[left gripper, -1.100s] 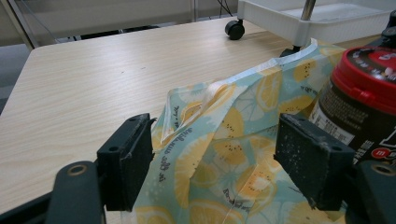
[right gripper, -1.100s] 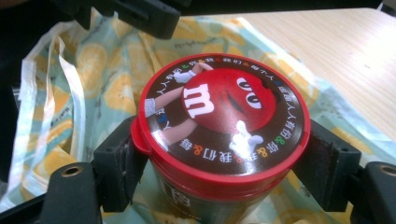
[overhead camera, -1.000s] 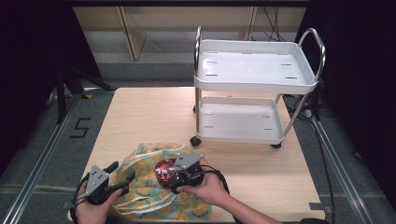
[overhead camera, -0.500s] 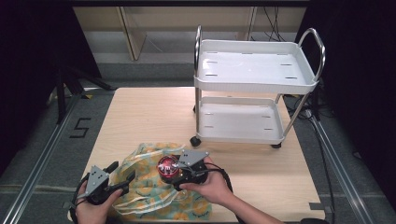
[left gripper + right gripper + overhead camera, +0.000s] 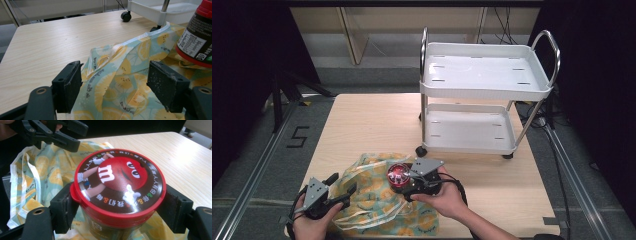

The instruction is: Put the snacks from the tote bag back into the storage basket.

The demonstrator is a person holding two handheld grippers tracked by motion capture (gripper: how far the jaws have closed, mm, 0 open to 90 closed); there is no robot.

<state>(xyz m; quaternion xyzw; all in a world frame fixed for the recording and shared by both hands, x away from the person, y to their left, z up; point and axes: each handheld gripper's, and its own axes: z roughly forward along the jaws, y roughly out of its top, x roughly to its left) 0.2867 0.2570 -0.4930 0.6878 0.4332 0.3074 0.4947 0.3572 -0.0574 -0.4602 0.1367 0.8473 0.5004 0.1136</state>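
A candy jar (image 5: pixel 397 174) with a red lid printed with a red cartoon candy (image 5: pixel 120 180) is clamped below its lid by my right gripper (image 5: pixel 406 180) (image 5: pixel 117 203), over a lemon-print bag (image 5: pixel 377 205). The bag lies crumpled on the table's front edge with white handle straps (image 5: pixel 13 177) loose. My left gripper (image 5: pixel 343 189) (image 5: pixel 116 86) sits at the bag's left side, jaws wide apart, with a raised fold of the bag (image 5: pixel 117 65) between them. The jar (image 5: pixel 197 32) stands just to the right of that fold.
A white two-shelf cart (image 5: pixel 487 95) on black castors stands on the far right of the wooden table (image 5: pixel 372 125), both shelves bare. Bare wood lies left of and behind the bag. Dark floor with rails surrounds the table.
The right gripper has carried the jar slightly right and farther from the front edge. The left gripper has hardly moved.
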